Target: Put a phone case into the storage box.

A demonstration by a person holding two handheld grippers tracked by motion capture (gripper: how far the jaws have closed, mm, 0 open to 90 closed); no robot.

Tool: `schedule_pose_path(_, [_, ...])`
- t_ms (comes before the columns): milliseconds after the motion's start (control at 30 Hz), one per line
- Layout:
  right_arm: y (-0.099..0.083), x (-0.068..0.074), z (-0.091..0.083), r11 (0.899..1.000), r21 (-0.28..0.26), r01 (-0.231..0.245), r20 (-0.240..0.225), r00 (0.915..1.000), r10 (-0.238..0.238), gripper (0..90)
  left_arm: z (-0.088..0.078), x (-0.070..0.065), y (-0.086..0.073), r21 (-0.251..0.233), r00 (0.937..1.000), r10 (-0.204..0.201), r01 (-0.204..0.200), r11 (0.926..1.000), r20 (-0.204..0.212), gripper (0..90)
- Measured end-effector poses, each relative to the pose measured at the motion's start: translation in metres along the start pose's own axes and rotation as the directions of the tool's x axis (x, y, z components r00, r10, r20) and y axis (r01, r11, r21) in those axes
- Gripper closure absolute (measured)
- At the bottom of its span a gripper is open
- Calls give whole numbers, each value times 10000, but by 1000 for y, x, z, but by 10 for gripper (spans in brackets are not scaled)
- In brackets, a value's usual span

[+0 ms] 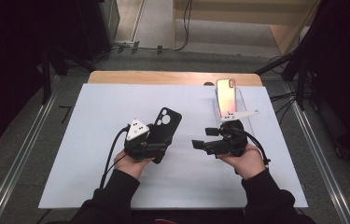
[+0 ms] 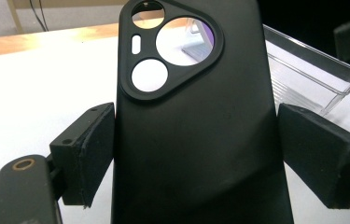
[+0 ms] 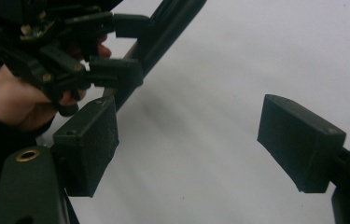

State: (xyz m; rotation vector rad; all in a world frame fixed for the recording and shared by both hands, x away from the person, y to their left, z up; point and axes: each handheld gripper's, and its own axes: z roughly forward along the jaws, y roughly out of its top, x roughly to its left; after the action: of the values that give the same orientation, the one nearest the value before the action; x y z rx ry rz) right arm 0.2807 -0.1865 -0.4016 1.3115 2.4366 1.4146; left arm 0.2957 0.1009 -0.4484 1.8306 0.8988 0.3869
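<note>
Two grippers over the white table [image 1: 93,154], one loaded.
Left gripper [image 2: 196,154] clamps the black phone case [image 2: 196,140]; right gripper [image 3: 186,144] spread wide, holding nothing.

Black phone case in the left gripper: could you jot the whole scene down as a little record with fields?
Held item: black phone case, camera cutouts at its far end
Left gripper: jaws pressed on the case's two sides
Right gripper: open, nothing between the jaws, pointing towards the left gripper
Phone: propped in a clear stand, far right
Surface: white table
</note>
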Motion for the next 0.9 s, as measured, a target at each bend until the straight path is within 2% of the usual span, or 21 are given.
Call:
schedule_pose_path(167, [12, 0, 6, 9998, -65, -161, -8, 9999, 161, 192, 4, -6, -5, -195, 9999, 135, -133, 9997, 103, 143])
schedule_pose_path(300, [19, 0, 12, 10000, -29, -29, 144, 9999, 30, 192, 7, -9, -8, -250, 9999, 133, -131, 9996, 53, 143])
schedule_pose_path(400, [24, -1, 17, 9996, -126, -243, 259, 9994, 247, 191, 8, -10, -10, -418, 10000, 87, -86, 9991, 21, 143])
schedule_pose_path(500, [28, -2, 22, 9991, -143, -396, 74, 9992, 397, 192, 8, -12, -12, -579, 10000, 54, -55, 9983, -15, 143])
schedule_pose_path(600, [33, -1, 25, 9987, -176, -475, -32, 9989, 475, 192, 8, -13, -14, -882, 9995, 275, -286, 9957, -139, 143])
schedule_pose_path(667, [36, 0, 28, 9986, -196, -489, -91, 9988, 487, 192, 8, -12, -15, -845, 9996, 283, -284, 9960, -25, 142])
schedule_pose_path(800, [41, 1, 33, 9989, -169, -436, -72, 9990, 435, 192, 9, -12, -17, -951, 9989, 456, -463, 9944, -102, 141])
schedule_pose_path(900, [43, 0, 38, 9987, -154, -494, -70, 9988, 493, 192, 9, -13, -17, -1028, 9991, 404, -415, 9938, -133, 141])
